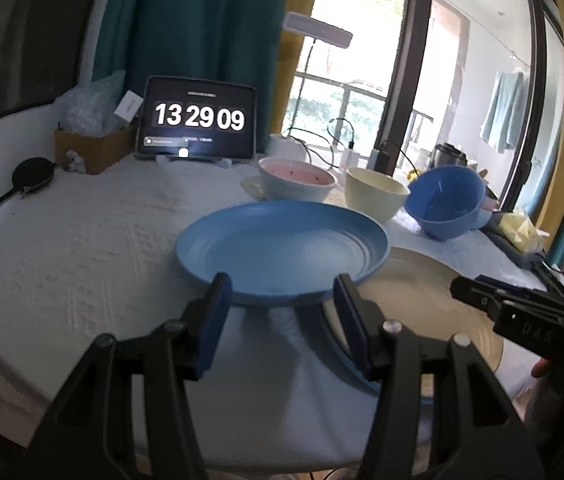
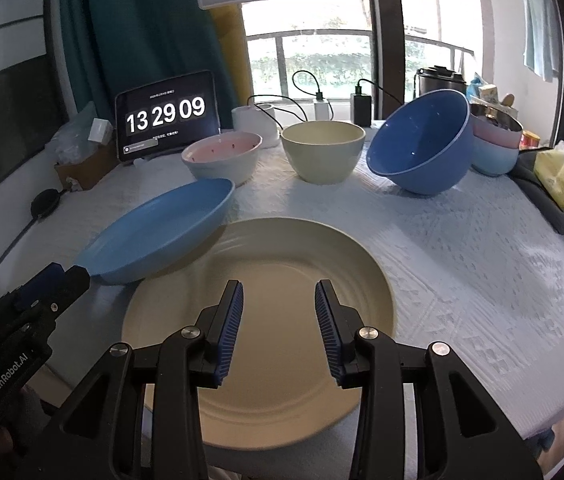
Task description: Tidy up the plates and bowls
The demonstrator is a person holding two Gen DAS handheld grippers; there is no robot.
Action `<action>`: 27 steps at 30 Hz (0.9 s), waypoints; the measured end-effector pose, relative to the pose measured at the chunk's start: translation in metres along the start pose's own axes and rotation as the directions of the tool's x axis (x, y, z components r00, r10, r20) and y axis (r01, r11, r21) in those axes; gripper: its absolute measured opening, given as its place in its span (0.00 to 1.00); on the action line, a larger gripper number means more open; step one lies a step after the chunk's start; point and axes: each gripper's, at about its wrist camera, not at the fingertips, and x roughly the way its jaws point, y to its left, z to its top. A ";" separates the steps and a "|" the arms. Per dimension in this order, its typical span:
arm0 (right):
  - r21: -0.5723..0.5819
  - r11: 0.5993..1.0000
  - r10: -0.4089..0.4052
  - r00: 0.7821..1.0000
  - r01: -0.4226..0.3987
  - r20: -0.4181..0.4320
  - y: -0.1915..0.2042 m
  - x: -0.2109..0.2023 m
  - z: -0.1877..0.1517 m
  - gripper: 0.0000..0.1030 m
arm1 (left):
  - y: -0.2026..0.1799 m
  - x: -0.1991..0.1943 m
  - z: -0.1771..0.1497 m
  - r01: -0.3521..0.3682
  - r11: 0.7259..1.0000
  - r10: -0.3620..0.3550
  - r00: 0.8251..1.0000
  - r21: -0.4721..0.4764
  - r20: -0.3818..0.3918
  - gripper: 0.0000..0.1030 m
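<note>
Left wrist view: the left gripper [image 1: 282, 300] has its jaws partly apart, and the near rim of the blue plate [image 1: 282, 248] lies between the 2 blue pads. Whether the pads actually press the rim cannot be told; the plate's near edge sits right at the fingertips and looks raised off the white cloth of the counter [image 1: 81, 240]. The plate's right edge overlaps the cream plate [image 1: 414, 296], which is blurred and partly hidden by the right finger and by the right gripper [image 1: 458, 286] coming in from the right edge, with only its tip showing. Behind stand a pink-lined bowl [image 1: 298, 180], a cream bowl [image 1: 374, 194] and a tilted blue bowl [image 1: 446, 200]. A tablet [image 1: 197, 118] reads 13 29 09.

Right wrist view: the right gripper [image 2: 279, 300] hangs over the cream plate [image 2: 290, 248], its jaws partly apart with nothing between them; whether the fingertips touch the plate is unclear. The plate lies flat on the counter [image 2: 482, 260], its near edge cut off behind the fingers. The blue plate [image 2: 161, 232] is tilted, its left end at the tip of the left gripper [image 2: 77, 274], its lower edge just over the cream plate's rim. In a row behind are the pink-lined bowl [image 2: 221, 156], the cream bowl [image 2: 322, 150] and the blue bowl [image 2: 422, 148], which leans against a stack of pale bowls [image 2: 494, 148] half hidden behind it.
</note>
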 end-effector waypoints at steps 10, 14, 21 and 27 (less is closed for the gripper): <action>-0.025 1.000 0.014 1.000 -0.014 0.001 0.013 0.008 0.007 0.39 | 0.023 0.003 0.003 -0.046 0.998 0.047 0.999 -0.037 0.019 0.53; -0.032 0.999 0.019 1.000 -0.019 0.003 0.017 0.012 0.011 0.39 | 0.031 0.005 0.004 -0.060 0.997 0.061 0.998 -0.047 0.024 0.53; -0.040 0.999 0.031 0.999 -0.030 0.018 0.026 0.017 0.019 0.47 | 0.040 0.014 0.007 -0.065 0.996 0.066 0.998 -0.057 0.019 0.53; -0.038 0.999 0.041 0.999 -0.039 0.034 0.030 0.021 0.028 0.48 | 0.046 0.020 0.010 -0.075 0.995 0.076 0.997 -0.066 0.015 0.53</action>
